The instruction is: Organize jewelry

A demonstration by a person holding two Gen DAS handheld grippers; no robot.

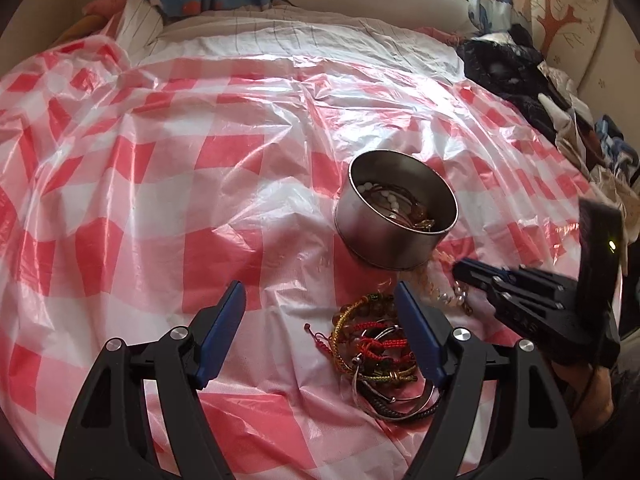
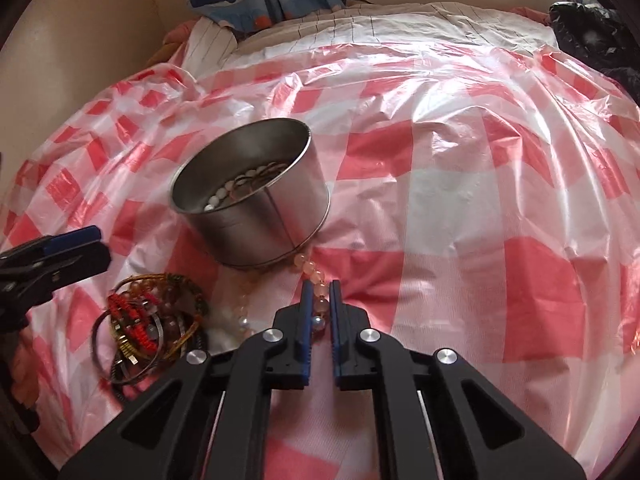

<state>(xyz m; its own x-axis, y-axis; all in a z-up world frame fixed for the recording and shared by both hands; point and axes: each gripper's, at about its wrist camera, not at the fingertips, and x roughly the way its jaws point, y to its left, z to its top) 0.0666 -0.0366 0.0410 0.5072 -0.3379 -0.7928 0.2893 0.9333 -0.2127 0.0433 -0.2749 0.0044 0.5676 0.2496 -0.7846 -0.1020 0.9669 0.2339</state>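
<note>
Right gripper [image 2: 320,294] clamped on pink bead bracelet [image 2: 316,276], lower centre, just below metal tin [image 2: 256,236]. Left gripper [image 1: 320,300] spread wide, holding nothing, bracelet pile [image 1: 376,344] by its right finger, checked plastic sheet [image 1: 160,200] underneath.

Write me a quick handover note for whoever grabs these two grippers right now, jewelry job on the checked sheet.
Right gripper: shut on the pink bead bracelet, which lies on the checked sheet against the foot of the metal tin.
Left gripper: open, empty, by the pile of bangles and cord bracelets.
Done: some beads and rings already in the tin.
Left: lift the pink bracelet into the tin, then clear the pile.
</note>
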